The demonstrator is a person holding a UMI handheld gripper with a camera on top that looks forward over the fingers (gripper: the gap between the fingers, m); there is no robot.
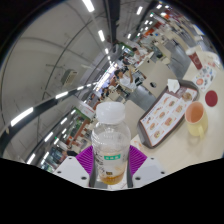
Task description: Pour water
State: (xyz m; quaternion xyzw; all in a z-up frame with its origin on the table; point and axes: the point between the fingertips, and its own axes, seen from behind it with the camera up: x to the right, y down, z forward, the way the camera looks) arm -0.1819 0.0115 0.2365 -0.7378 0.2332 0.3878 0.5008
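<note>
- The table (pixel 170 150) lies beyond the fingers and off to their right, a pale surface that appears tilted across the view; the gripper is evidently held at an angle above it, so any slackening of the grasp would probably drop the load onto it.
- A printed tray or placemat (pixel 168 112) sits on that table, well ahead of the fingers and to their right, and reaches close beside the cup; a careless approach could likely nudge it.
- The bottle (pixel 110 145) stands between the fingers, capped in white, with a green label and a little amber liquid at its base. The gripper (pixel 111 166) is clenched on it, purple pads pressed to both sides.
- The cap looks fitted: pouring cannot begin until it is off, and tipping now would yield nothing.
- The cup (pixel 195 120), orange inside, stands beyond the fingers to the right, well apart from the bottle. It is a small target; a hasty tilt could send liquid past its rim.
- A second small cup (pixel 211 97) stands just past the first, and could be mistaken for the target.
</note>
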